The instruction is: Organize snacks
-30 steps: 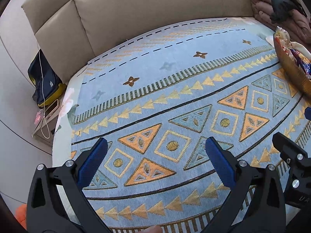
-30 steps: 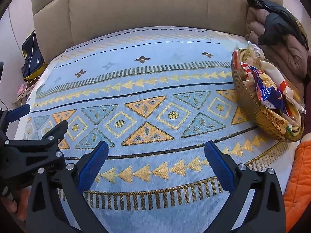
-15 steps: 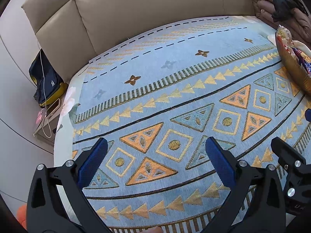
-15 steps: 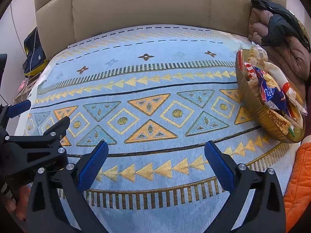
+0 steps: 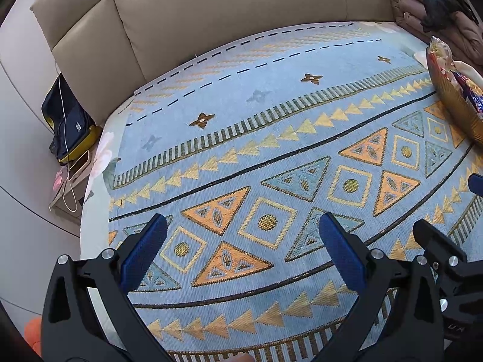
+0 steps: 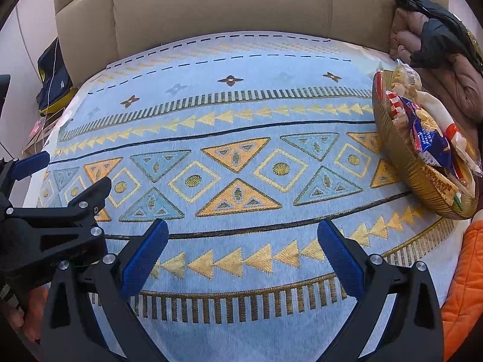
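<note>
Left hand-held gripper (image 5: 243, 253): jaws spread wide, blue pads bare, nothing held; hovers over the patterned cloth (image 5: 271, 157).

Right hand-held gripper (image 6: 243, 253): jaws likewise spread wide and carrying nothing; hovers over the near edge of the same cloth, just beside the left one.

Snack basket (image 6: 401, 163): 1 golden woven basket, resting on the cloth at its right side, well apart from both grippers. Contents heaped above the rim: a blue snack packet (image 6: 428, 132), a red-and-white striped packet (image 6: 395, 102), a clear bag of pale pieces (image 6: 404, 78), and others too tangled to tell apart.

Progress, as judged: every snack in view lies in the basket and none on the open cloth, so either gathering is finished or sorting out has not begun; which one cannot be told.

Surroundings: beige sofa back (image 6: 226, 6) behind the cloth; brown padded coat with a black garment on top (image 6: 437, 45) beside the basket; dark bag with a white cable (image 5: 69, 123) at far left; orange quilted fabric (image 6: 465, 277) at near right.

Obstructions: none between grippers and basket; the coat crowds the basket's far side.
</note>
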